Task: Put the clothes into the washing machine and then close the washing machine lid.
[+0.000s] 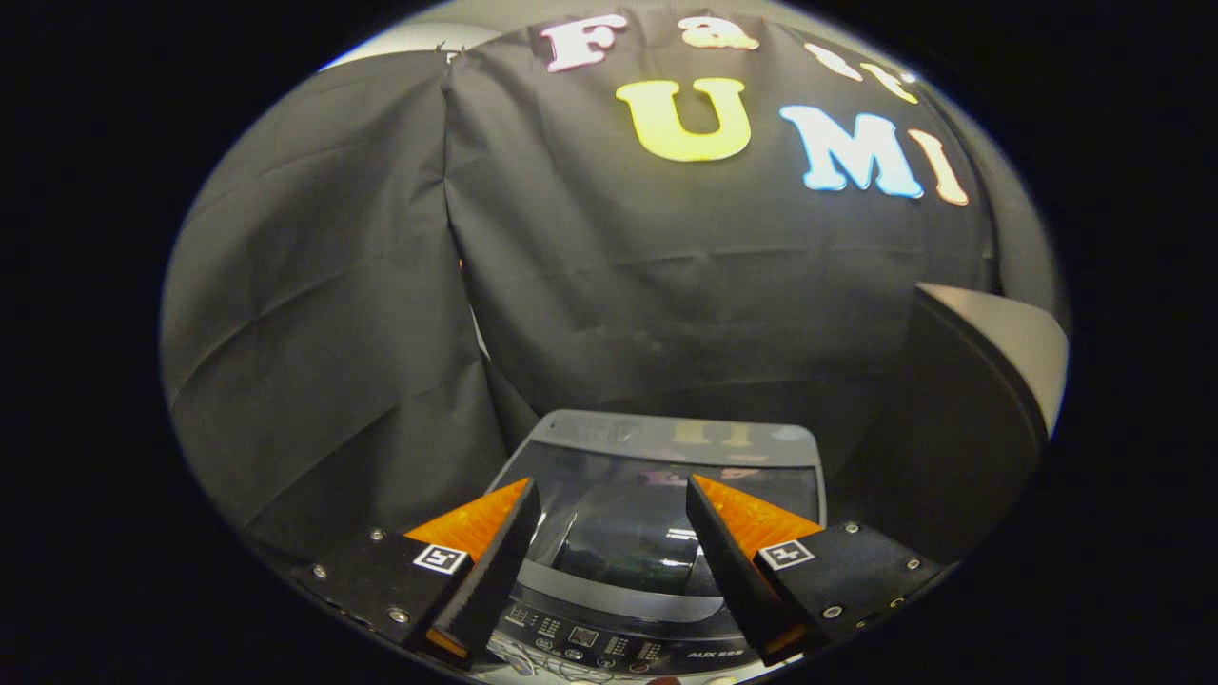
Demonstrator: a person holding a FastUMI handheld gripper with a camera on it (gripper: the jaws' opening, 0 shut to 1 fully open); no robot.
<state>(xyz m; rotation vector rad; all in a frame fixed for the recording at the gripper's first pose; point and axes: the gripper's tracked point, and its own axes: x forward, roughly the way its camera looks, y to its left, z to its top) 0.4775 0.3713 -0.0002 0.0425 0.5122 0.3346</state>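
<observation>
Hand-held gripper (614, 499), fingers spread and empty, poised above the grey top-loading washing machine (657, 533), whose dark glass lid (628, 514) lies flat. Clothes location cannot be told; locate the garment first, approaching squarely.

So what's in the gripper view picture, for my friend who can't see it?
The gripper hangs open with nothing between its fingers, above a top-loading washing machine whose glass lid lies shut. The machine's control panel sits nearest, low between the fingers, and black cloth hangs behind the machine.
</observation>
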